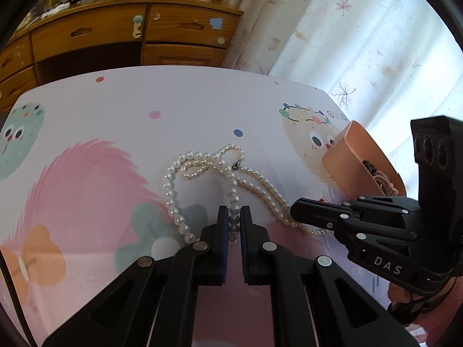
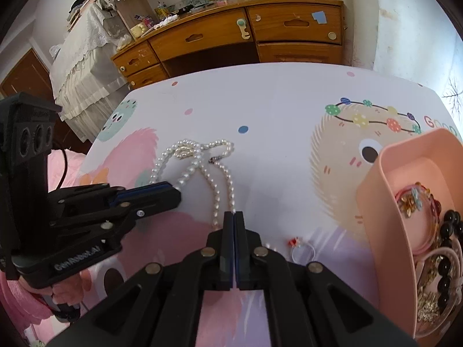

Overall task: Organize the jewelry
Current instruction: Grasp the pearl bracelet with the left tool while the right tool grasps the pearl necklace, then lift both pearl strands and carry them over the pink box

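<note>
Jaws of your left gripper and right gripper each pinch a strand of the tangled pearl necklaces on the desk; pulling apart risks tightening the knot or snapping a string.

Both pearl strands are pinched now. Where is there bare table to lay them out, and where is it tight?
Bare cloth runs from the pearl necklaces to the table's far edge, and rightward to the pink tray. It is tight near you: the left hand-held gripper, the right hand-held gripper and a small ring crowd that strip.
</note>
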